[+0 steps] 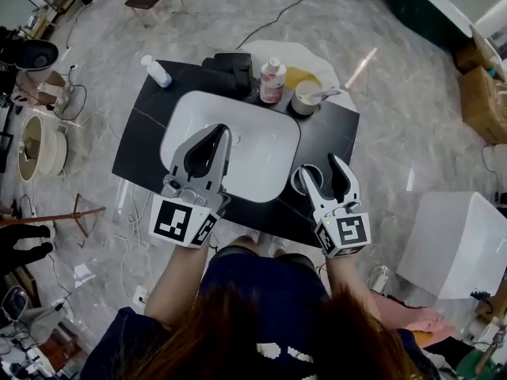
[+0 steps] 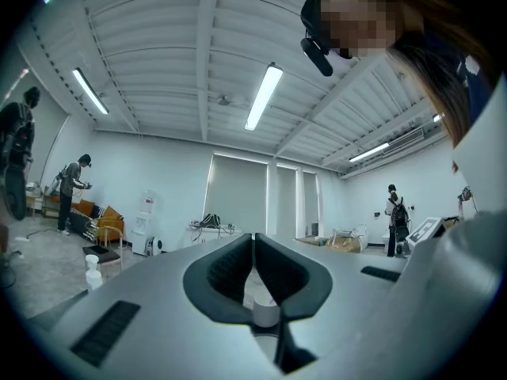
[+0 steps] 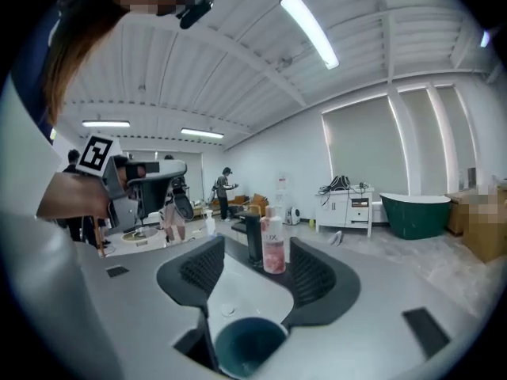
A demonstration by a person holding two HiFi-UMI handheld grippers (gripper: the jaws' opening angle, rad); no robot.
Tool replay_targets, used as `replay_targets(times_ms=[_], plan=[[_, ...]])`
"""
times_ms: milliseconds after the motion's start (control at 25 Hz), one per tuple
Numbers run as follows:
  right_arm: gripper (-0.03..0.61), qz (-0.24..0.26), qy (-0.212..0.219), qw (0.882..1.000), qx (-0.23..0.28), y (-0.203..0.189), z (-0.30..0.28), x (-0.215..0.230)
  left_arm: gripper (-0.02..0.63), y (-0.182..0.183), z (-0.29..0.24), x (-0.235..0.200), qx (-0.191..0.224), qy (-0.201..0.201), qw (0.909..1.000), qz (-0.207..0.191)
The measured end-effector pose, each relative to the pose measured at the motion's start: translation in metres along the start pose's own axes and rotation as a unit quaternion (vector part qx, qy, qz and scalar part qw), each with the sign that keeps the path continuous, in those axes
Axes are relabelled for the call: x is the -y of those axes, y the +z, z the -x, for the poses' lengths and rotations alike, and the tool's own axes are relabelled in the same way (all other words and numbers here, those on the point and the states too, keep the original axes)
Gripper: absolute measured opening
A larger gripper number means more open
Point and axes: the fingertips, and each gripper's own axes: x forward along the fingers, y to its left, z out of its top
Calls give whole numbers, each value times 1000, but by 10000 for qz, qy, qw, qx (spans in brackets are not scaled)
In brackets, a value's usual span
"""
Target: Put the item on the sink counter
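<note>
A dark round cup (image 1: 304, 180) stands upright on the black sink counter (image 1: 329, 137), at its near right beside the white basin (image 1: 261, 153). My right gripper (image 1: 320, 167) hovers over it with the jaws apart. In the right gripper view the cup (image 3: 249, 348) sits low between the jaw bases, its teal inside showing, and neither pad presses on it. My left gripper (image 1: 219, 131) hangs over the basin with its fingertips (image 2: 247, 248) touching and nothing held.
At the counter's back stand a pink bottle (image 1: 272, 80), a black faucet block (image 1: 232, 66), a white spray bottle (image 1: 156, 70) and a cup with a toothbrush (image 1: 306, 97). A white box (image 1: 455, 244) sits on the floor to the right.
</note>
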Motion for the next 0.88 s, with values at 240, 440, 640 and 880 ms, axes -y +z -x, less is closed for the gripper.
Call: replay_targets(times_ms=[240, 440, 640, 880], plan=[[17, 29, -312, 9968, 741, 66, 20, 12, 28, 20, 4, 1, 193, 88, 9998, -47], [15, 93, -414, 9914, 1238, 115, 36, 11, 28, 34, 6, 6, 296, 92, 9994, -118], [14, 74, -575, 9853, 1605, 154, 55, 13, 28, 48, 10, 8, 333, 134, 9993, -141], [14, 56, -669, 9814, 1798, 174, 66, 17, 28, 56, 9, 12, 385, 152, 9990, -159]])
